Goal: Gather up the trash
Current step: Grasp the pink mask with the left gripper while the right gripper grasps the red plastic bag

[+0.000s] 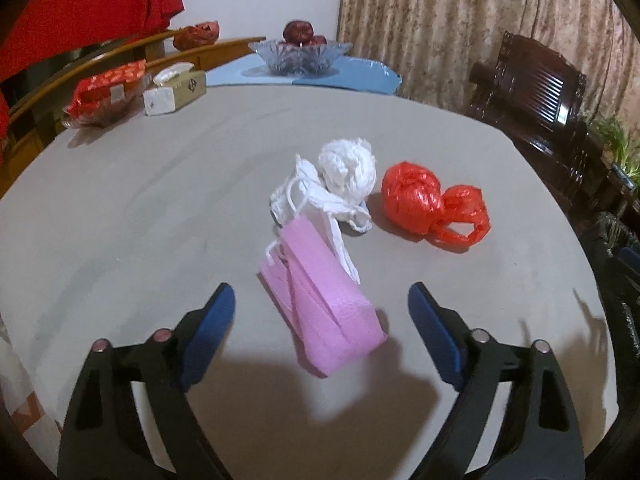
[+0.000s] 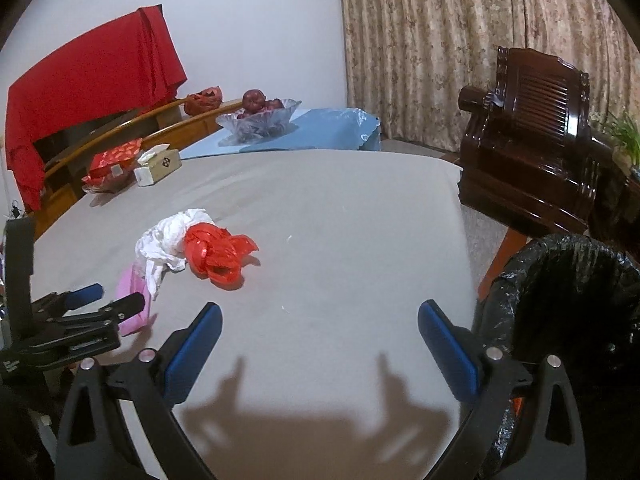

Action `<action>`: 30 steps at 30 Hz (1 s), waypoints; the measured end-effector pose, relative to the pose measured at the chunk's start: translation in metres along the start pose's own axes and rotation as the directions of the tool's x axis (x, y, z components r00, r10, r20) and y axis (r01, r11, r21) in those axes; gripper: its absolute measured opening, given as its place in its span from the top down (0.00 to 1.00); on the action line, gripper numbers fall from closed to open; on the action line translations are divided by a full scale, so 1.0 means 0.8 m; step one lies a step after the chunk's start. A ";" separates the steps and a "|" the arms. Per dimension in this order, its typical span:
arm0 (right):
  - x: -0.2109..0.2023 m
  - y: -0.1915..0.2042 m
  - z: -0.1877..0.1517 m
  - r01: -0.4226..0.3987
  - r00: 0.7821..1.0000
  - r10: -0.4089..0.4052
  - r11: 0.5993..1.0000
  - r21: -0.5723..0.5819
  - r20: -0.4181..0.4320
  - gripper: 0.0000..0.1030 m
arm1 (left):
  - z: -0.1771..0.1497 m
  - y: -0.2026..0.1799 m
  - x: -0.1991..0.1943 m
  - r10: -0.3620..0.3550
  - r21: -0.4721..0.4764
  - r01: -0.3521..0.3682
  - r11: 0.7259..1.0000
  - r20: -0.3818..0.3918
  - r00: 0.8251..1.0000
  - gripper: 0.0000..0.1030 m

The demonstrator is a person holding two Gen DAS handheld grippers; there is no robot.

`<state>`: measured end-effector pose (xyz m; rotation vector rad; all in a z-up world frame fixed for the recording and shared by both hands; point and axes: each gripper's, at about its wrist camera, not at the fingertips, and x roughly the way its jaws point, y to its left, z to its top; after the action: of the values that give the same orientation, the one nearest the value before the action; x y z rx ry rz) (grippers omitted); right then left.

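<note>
Left wrist view: left gripper (image 1: 321, 300) spread wide, blue pads apart, nothing pinched, hovering over the grey table (image 1: 120, 220). Directly between the pads, a folded pink mask (image 1: 324, 312), lying flat, touching neither pad. Just beyond it, a crumpled white mask (image 1: 308, 200) overlapping the pink one's far end, and against that a balled white plastic bag (image 1: 348, 166). Ahead and to the right, close beside the white ball, a knotted red plastic bag (image 1: 432, 204). Far ahead on the left, a tissue box (image 1: 176, 94) next to a red packet (image 1: 106, 92); far ahead at centre, a glass fruit bowl (image 1: 300, 56) on a blue cloth (image 1: 352, 74). Right wrist view: right gripper (image 2: 320, 320) likewise spread wide and holding nothing, over bare table. Ahead and to its left, the same trash heap, red bag nearest, pink mask partly hidden behind the left gripper. Immediately right of the right pad, off the table edge, a black-lined trash bin (image 2: 560, 300); beyond it, a dark wooden chair (image 2: 532, 136) before the curtain (image 2: 440, 40).
</note>
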<state>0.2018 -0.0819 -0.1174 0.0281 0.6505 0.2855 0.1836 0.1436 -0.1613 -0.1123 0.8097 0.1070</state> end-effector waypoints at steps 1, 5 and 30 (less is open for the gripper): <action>0.001 -0.001 0.000 -0.001 1.000 0.001 1.000 0.000 -0.002 0.07 | -0.001 0.000 0.004 -0.001 -0.002 0.001 1.000 -0.010 1.000 0.20; 0.006 -0.003 -0.001 -0.004 1.000 0.004 1.000 -0.001 -0.008 0.07 | -0.008 0.003 0.019 0.004 -0.014 -0.005 1.000 -0.050 0.999 0.31; 0.098 0.079 0.047 -0.096 0.994 0.094 0.995 -0.035 -0.046 0.09 | 0.012 0.050 -0.022 0.008 -0.096 -0.003 0.995 0.052 0.999 0.78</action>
<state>0.2678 0.0028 -0.1270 0.0171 0.6889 0.3908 0.1728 0.1839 -0.1444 -0.1977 0.7523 0.1534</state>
